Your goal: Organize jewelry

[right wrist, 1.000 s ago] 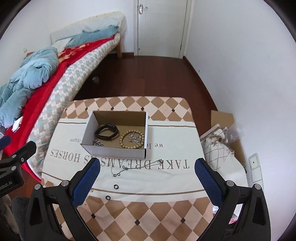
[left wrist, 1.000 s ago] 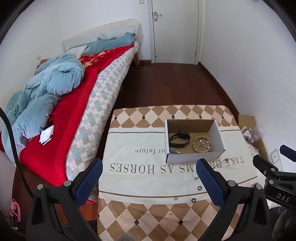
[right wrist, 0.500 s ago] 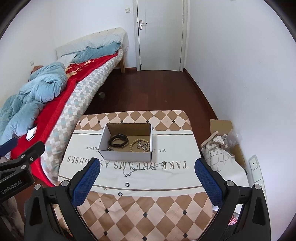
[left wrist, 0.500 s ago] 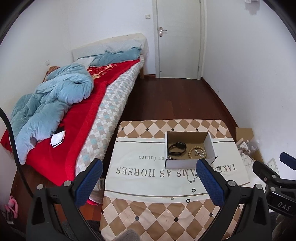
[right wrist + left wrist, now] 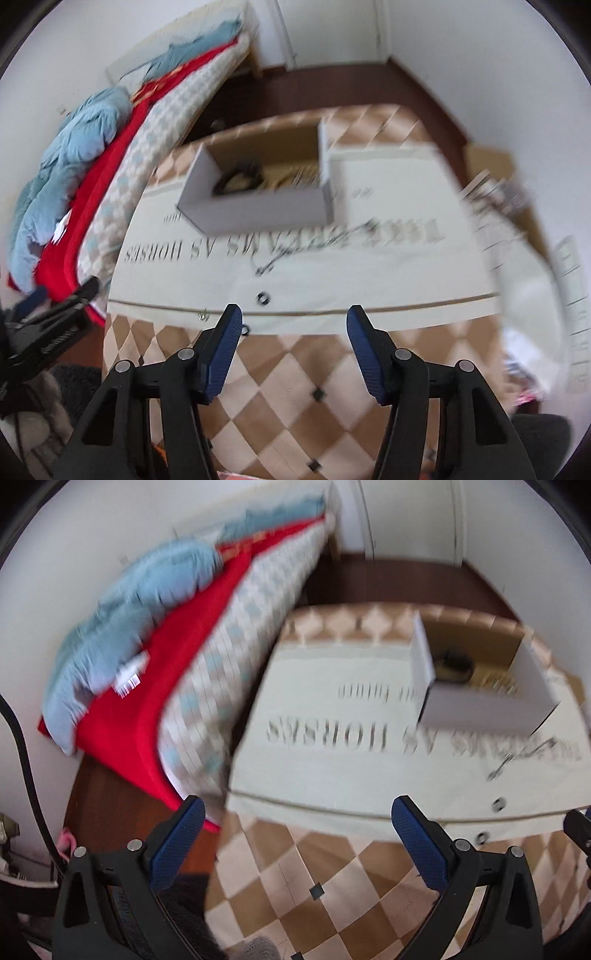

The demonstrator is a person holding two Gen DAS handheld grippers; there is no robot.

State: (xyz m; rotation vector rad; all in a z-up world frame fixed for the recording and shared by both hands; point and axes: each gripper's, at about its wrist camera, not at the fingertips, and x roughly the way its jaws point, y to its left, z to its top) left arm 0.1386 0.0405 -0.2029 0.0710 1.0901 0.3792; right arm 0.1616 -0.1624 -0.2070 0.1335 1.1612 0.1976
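Observation:
A white cardboard box (image 5: 258,210) stands on the table's printed cloth (image 5: 369,280) and holds a black band (image 5: 238,177) and beads; it also shows in the left wrist view (image 5: 480,709). A thin chain necklace (image 5: 291,247) lies in front of the box. Two small dark rings (image 5: 263,297) lie nearer me; one is partly behind my right gripper's left finger. My right gripper (image 5: 293,325) is open and empty, low over the table's front part. My left gripper (image 5: 297,819) is wide open and empty at the table's front left. Both views are motion-blurred.
A bed (image 5: 207,635) with red cover and blue duvet runs along the table's left side. A cardboard piece and a bag (image 5: 495,195) stand by the right wall. A tiny earring-like piece (image 5: 202,314) lies on the cloth. The left gripper shows at left in the right view (image 5: 48,325).
Both grippers have dropped down and forward toward the table, so box and jewelry look much larger. The right gripper's jaws have narrowed. The left gripper stays wide open.

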